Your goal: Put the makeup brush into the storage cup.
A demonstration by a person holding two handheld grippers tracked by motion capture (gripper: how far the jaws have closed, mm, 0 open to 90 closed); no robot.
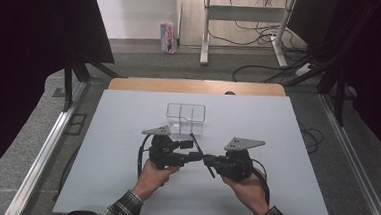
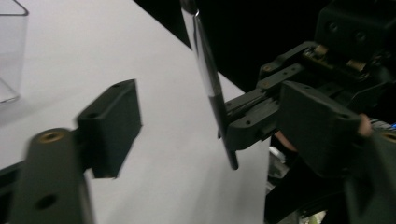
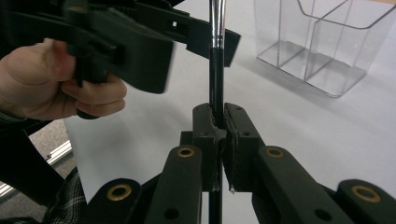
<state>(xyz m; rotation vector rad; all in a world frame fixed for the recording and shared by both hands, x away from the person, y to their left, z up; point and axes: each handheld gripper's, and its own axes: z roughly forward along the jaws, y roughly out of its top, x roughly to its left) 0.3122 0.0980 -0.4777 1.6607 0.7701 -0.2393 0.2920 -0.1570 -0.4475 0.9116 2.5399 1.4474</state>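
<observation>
High view: two hands hold the tongs low over the near middle of the white worktop [image 1: 126, 148]. The left tongs [image 1: 195, 155] and right tongs [image 1: 208, 161] meet tip to tip around a thin black brush [image 1: 201, 154], which slants from near right up toward far left. Just beyond them stands a clear divided container [image 1: 185, 118].

Left gripper view: the left tongs [image 2: 224, 135] stand spread wide, with the brush [image 2: 210, 84] passing between their jaws, untouched. The right tongs [image 2: 245, 119] clamp its dark lower shaft.

Right gripper view: the right tongs [image 3: 219, 135] are closed tight on the black handle of the brush [image 3: 216, 70], whose silver ferrule rises above. The left hand [image 3: 56, 84] is at left, the clear container [image 3: 322, 42] far right.
</observation>
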